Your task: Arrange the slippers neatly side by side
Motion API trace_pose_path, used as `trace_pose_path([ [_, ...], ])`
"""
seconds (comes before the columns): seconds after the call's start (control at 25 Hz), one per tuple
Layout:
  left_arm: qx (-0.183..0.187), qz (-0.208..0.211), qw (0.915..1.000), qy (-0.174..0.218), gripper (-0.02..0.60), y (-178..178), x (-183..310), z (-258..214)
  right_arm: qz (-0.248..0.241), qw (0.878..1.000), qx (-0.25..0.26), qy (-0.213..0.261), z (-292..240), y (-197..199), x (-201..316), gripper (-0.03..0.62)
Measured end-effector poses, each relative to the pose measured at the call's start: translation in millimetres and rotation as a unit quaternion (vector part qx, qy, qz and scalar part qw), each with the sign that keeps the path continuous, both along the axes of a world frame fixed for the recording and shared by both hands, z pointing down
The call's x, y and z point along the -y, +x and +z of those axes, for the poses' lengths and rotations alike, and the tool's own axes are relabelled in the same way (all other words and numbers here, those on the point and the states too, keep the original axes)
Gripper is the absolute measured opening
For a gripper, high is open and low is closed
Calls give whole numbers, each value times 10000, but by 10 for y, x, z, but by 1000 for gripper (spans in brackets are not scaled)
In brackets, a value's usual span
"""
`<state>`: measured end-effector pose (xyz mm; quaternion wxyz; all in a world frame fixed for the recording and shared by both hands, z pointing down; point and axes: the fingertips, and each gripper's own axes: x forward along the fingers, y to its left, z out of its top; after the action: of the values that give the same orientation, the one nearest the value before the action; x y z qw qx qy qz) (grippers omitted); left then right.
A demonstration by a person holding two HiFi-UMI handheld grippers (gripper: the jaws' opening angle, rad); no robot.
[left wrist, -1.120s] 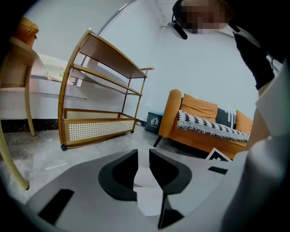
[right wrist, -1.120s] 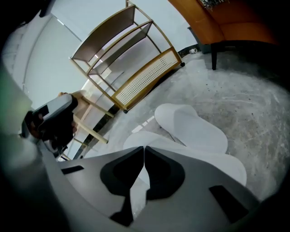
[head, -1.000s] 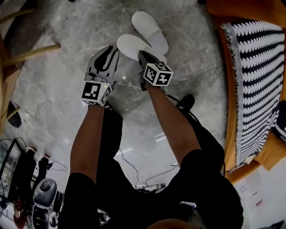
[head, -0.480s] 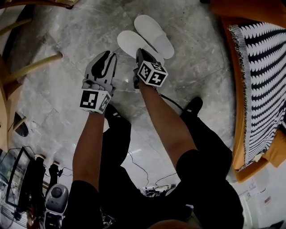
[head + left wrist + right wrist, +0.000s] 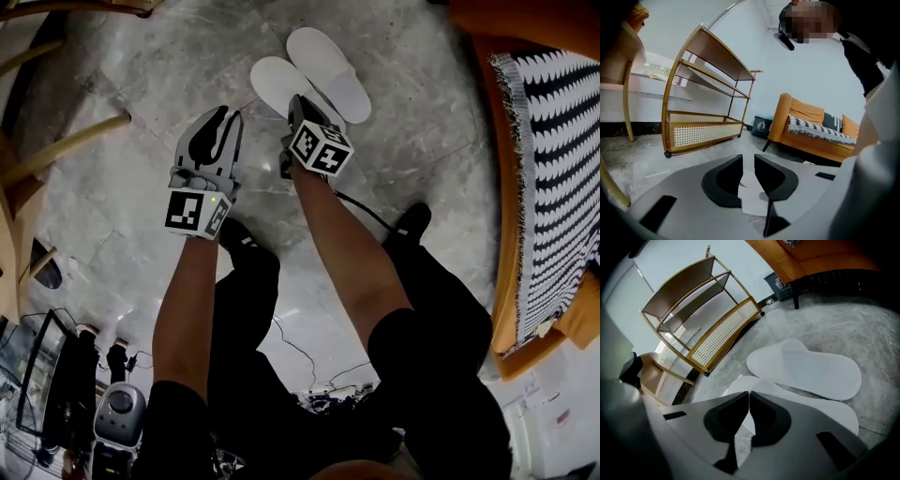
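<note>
Two white slippers lie side by side on the grey marble floor, the far slipper (image 5: 330,64) (image 5: 806,369) and the near slipper (image 5: 274,84) (image 5: 836,413). My right gripper (image 5: 292,105) (image 5: 749,393) is shut, its tips meeting just over the near slipper's heel end; I see nothing pinched between them. My left gripper (image 5: 228,114) (image 5: 748,159) hovers to the left of the slippers and apart from them. Its jaws stand a narrow slit apart with nothing held, and a white patch on the floor shows through the gap.
A wooden shelf rack (image 5: 708,93) (image 5: 708,319) stands beyond the slippers. An orange sofa with a black-and-white throw (image 5: 553,169) (image 5: 811,126) lines the right side, with a dark bin (image 5: 761,125) beside it. Wooden chair legs (image 5: 66,141) are at the left. The person's shoe (image 5: 412,220) and cables (image 5: 300,356) lie behind.
The head view has shifted, so the slippers and both grippers sit slightly higher. The grippers and slippers keep the same relation to each other.
</note>
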<state>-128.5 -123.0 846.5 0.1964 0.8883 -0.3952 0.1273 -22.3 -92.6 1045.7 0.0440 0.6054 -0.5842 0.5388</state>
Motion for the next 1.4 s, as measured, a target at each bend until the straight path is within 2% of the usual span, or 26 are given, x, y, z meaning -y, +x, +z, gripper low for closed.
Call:
trace_pose_path([
  [0.4, -8, 33, 10000, -34, 89, 64, -55, -6, -107, 9998, 74, -116, 83, 2, -46, 44],
  [0.52, 5, 15, 10000, -27, 89, 91, -64, -43, -157, 9997, 131, -121, 40, 9, -71, 136],
  [0.56, 9, 7, 10000, -43, 89, 104, -68, -55, -135, 9998, 120, -126, 8, 32, -89, 148],
  [0.72, 13, -38, 9999, -142, 89, 167, -98, -165, -72, 9998, -64, -190, -235, 185, -233, 150],
  [0.8, 35, -63, 9998, -193, 89, 201, -126, -292, -131, 9996, -191, -186, -453, 261, -326, 131],
  [0.92, 39, -72, 9996, -253, 89, 299, -188, -590, -603, 9975, -370, 34, -967, 362, -425, 50],
  [1.04, 5, -100, 9996, -281, 83, 387, -266, -1035, -1370, 9884, -454, 481, -1711, 383, -461, 34],
  [1.12, -29, -143, 9996, -255, 77, 438, -294, -1385, -1699, 9806, -516, 832, -2271, 445, -414, 32],
  [1.4, -309, -518, 9982, 40, 54, 587, -324, -2961, -2332, 9478, -966, 1948, -4396, 843, -101, 31],
])
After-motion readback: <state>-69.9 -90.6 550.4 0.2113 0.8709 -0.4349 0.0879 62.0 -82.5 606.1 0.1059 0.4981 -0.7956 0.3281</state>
